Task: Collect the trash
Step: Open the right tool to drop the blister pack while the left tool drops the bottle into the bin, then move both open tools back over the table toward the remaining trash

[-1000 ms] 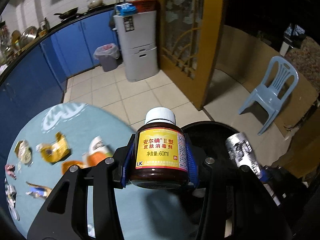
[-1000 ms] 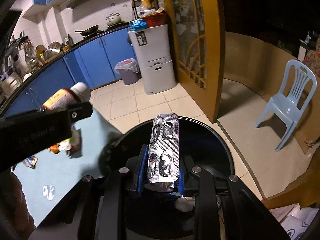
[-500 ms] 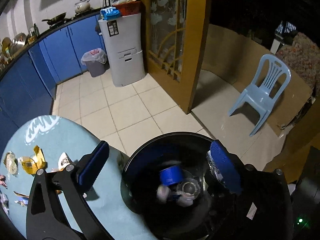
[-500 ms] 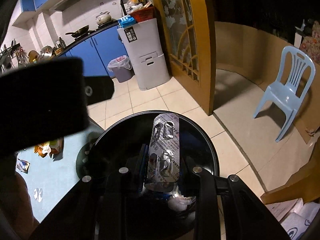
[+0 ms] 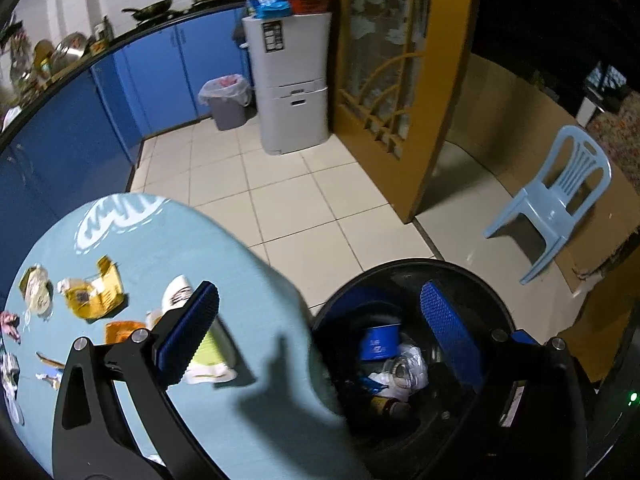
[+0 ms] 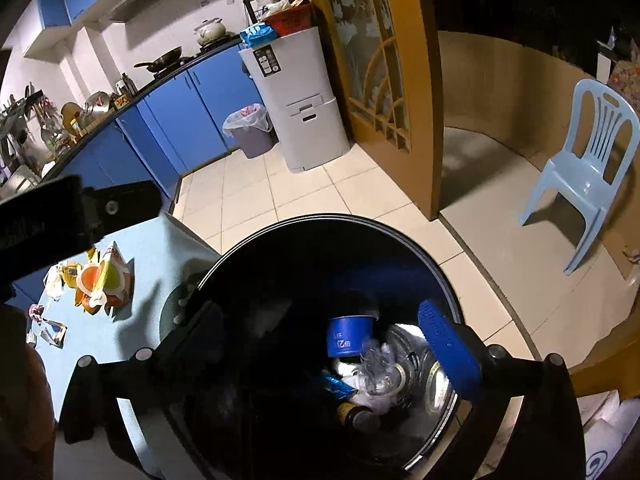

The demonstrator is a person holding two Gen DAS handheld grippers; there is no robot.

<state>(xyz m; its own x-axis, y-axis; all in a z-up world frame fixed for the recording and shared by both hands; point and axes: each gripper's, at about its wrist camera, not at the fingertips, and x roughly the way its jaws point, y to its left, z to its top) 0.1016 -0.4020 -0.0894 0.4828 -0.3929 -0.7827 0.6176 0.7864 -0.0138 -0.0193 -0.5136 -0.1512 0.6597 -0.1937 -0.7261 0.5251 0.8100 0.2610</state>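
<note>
Both units spread wide, nothing clamped — left hand-held gripper (image 5: 316, 320) straddled the worktop (image 5: 256, 376) edge and the black bin (image 5: 400, 270), right hand-held gripper (image 6: 320, 334) hung over the bin (image 6: 332, 220) mouth. Trash sat inside: blue cup (image 6: 348, 336), brown bottle (image 6: 356, 414), crumpled clear plastic (image 6: 378, 368), silvery foil (image 6: 404, 340). More trash lay on the blue worktop — yellow wrapper (image 5: 92, 294), orange packet (image 6: 104, 278), small scraps (image 5: 10, 322) near the far edge. Plastic chair (image 5: 556, 204) stood well apart on the floor.
</note>
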